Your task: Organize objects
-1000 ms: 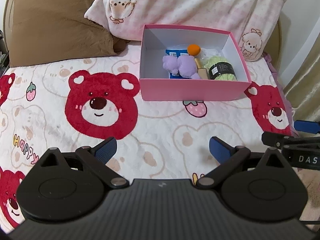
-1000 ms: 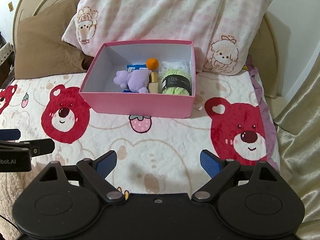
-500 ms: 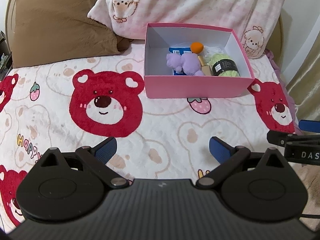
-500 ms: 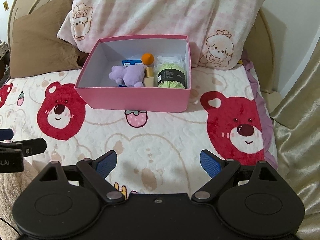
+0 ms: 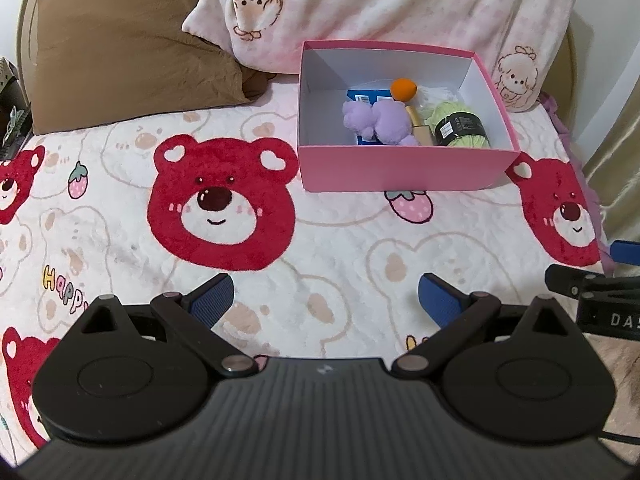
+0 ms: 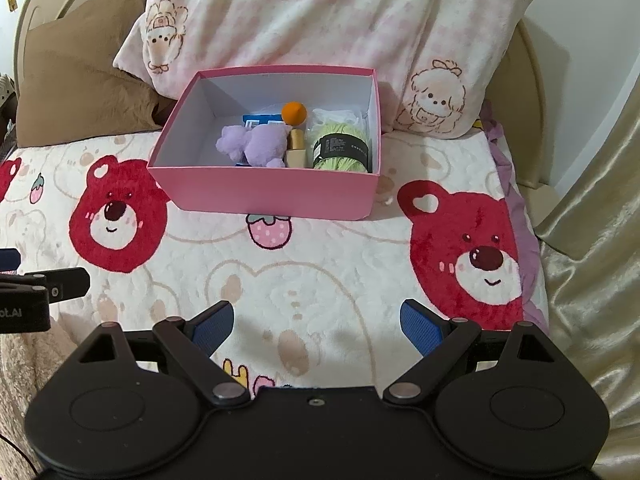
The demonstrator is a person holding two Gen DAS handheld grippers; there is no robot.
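Both grippers, left gripper and right gripper, hold jaws apart (empty), facing the pink box's long side.

Both views bright, even indoor light, colours saturated, no glare. Strong fisheye bend: bed edges and headboard curve, dark vignette in corners. Sharp focus throughout, no motion blur. Pink box casts soft shadow inside its left wall and a thin one onto the bed. Faint soft shadow under right tongs on the bedspread. Left tongs crisp, matte.
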